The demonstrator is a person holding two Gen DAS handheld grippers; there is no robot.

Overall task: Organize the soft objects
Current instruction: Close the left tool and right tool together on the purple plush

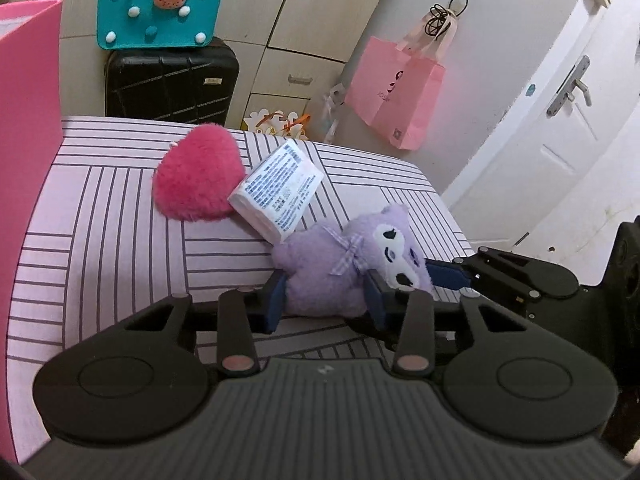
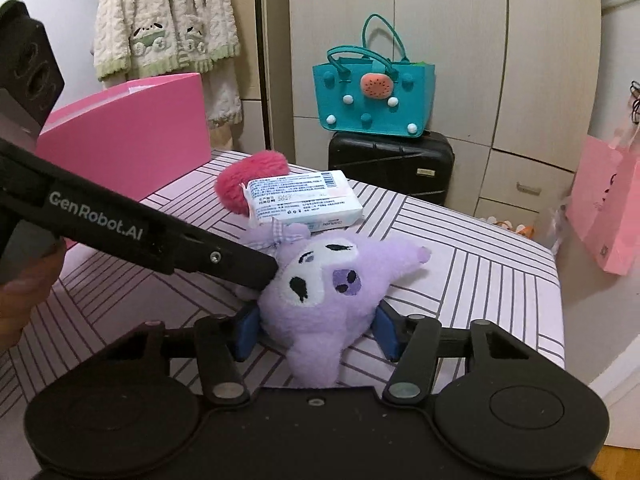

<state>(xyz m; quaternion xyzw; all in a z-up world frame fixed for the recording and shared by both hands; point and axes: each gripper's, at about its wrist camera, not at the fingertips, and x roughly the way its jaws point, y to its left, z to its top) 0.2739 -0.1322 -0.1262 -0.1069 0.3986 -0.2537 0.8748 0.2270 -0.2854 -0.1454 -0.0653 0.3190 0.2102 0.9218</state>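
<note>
A purple plush toy (image 1: 336, 268) lies on the striped bed (image 1: 120, 216). My left gripper (image 1: 326, 300) is shut on its body. My right gripper (image 2: 318, 330) is shut on its head (image 2: 320, 292), and its blue fingers (image 1: 448, 274) show at the toy's head in the left wrist view. The left gripper's arm (image 2: 160, 236) reaches the toy from the left. A pink fluffy heart cushion (image 1: 196, 172) and a white tissue pack (image 1: 280, 188) lie just behind the toy. They also show in the right wrist view: the cushion (image 2: 240, 180) and the pack (image 2: 304, 198).
A pink box (image 2: 132, 136) stands on the bed's left side. A teal felt bag (image 2: 372, 92) sits on a black suitcase (image 2: 392, 168) by the wardrobe. A pink paper bag (image 1: 396, 92) hangs near the white door (image 1: 560, 120). A fleece garment (image 2: 164, 16) hangs at the back left.
</note>
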